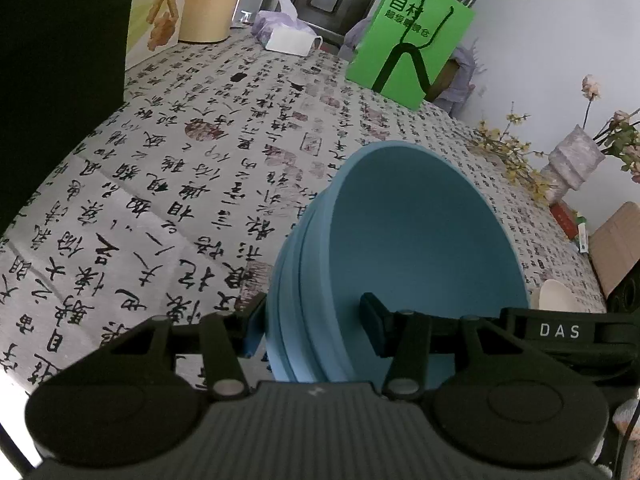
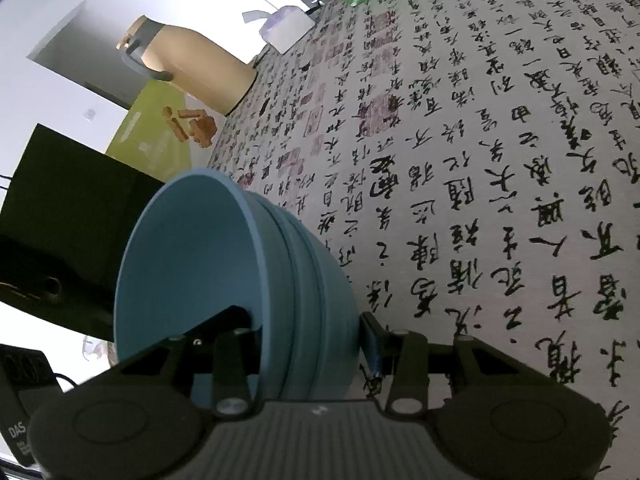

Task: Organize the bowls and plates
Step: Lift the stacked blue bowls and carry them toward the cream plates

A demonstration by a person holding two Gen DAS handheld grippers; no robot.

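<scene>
A stack of nested blue bowls [image 1: 420, 240] is tipped on its side above the calligraphy tablecloth [image 1: 160, 200], its mouth facing right. My left gripper [image 1: 312, 320] is shut on its rim, one finger outside the wall and one inside. In the right wrist view a similar stack of blue bowls [image 2: 188, 248] is tipped with its mouth to the left. My right gripper [image 2: 306, 324] is shut on that rim, the left finger inside and the right finger outside. Both stacks hang clear of the cloth.
A green box [image 1: 412, 40], a tan cylinder [image 1: 212, 4] and a tissue box [image 1: 288, 36] stand at the table's far side. A vase of flowers [image 1: 576, 160] and a cream bowl [image 1: 556, 300] are on the right. A black box [image 1: 52, 60] rises at the left.
</scene>
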